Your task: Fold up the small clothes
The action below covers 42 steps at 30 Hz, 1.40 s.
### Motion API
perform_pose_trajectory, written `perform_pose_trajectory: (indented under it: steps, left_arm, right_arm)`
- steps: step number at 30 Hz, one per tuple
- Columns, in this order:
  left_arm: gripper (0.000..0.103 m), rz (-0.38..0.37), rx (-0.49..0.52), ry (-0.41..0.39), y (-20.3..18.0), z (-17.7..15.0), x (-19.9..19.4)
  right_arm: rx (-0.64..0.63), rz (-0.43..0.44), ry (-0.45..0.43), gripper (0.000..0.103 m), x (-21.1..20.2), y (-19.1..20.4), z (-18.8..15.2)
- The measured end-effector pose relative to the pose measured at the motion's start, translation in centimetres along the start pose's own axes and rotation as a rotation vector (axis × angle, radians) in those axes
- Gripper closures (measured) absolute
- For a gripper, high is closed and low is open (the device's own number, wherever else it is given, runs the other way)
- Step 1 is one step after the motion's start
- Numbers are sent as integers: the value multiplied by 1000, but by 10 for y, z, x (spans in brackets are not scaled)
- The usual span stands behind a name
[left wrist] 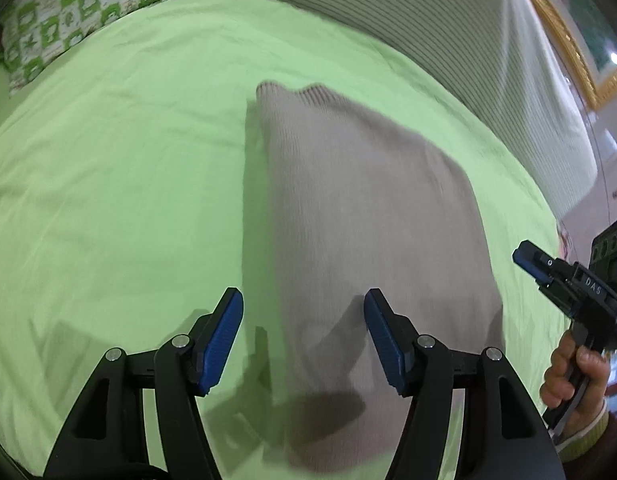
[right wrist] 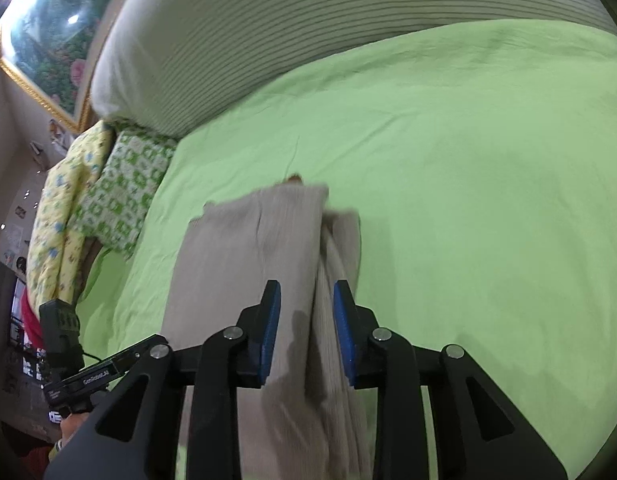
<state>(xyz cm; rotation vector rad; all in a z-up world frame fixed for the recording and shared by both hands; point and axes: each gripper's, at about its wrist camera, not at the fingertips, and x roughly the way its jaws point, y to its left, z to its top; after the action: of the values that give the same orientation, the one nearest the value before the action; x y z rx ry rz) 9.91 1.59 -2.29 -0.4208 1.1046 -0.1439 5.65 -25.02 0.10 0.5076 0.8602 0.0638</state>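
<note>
My left gripper [left wrist: 304, 340] hung wide apart, empty, above the near end of the beige knit garment [left wrist: 372, 216]. My right gripper [right wrist: 307, 332] stood narrower, gaping over its raised fold without pinching. The garment lay folded lengthwise on the green sheet [left wrist: 128, 168]; beyond, a striped bolster [right wrist: 308, 40].
</note>
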Motion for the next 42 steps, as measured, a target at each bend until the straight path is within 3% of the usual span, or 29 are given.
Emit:
perform_pose_trajectory:
  steps: [7,12,16,18,20,21,22,24,27,36,42]
  left_arm:
    - [37,5,50,15,7,-76,-32]
    - [36,61,135,44,3,-109,-25]
    - [42,136,197,25,-10,-102,-12]
    - [62,140,214,31,-12,-97,-4]
    - [66,141,235,35,-14,-95,-3]
    - [71,145,248,25,-16,-94,-4]
    - [74,144,261,23,-19,-93,-6]
    - [84,124,275,24,-23,-93,-9]
    - [86,125,292,31,-25,-99,-10]
    - [85,97,275,65,-13,-107,0]
    - [82,37,233,93,-1,-106,-15]
  right_arm:
    - [-6,-3,38,74,-31,-7,-70]
    - [-13,-26,65,71,-27,-9,-101]
    - [-31,-28,70,70,-23,-9,-112]
    - [-44,-40,69,70,-21,-11,-116]
    - [-64,-36,62,70,-19,-9,-116]
    - [-69,-25,59,76,-20,-7,-115]
    - [-77,-11,51,96,-20,-5,-114]
    - [-92,-22,51,95,-23,-4,-111]
    - [-90,-25,23,96,-34,-6,-106]
    - [-116,-125,132,96,-4,-19,-126]
    - [-104,-145,101,89,-21,-9,-113]
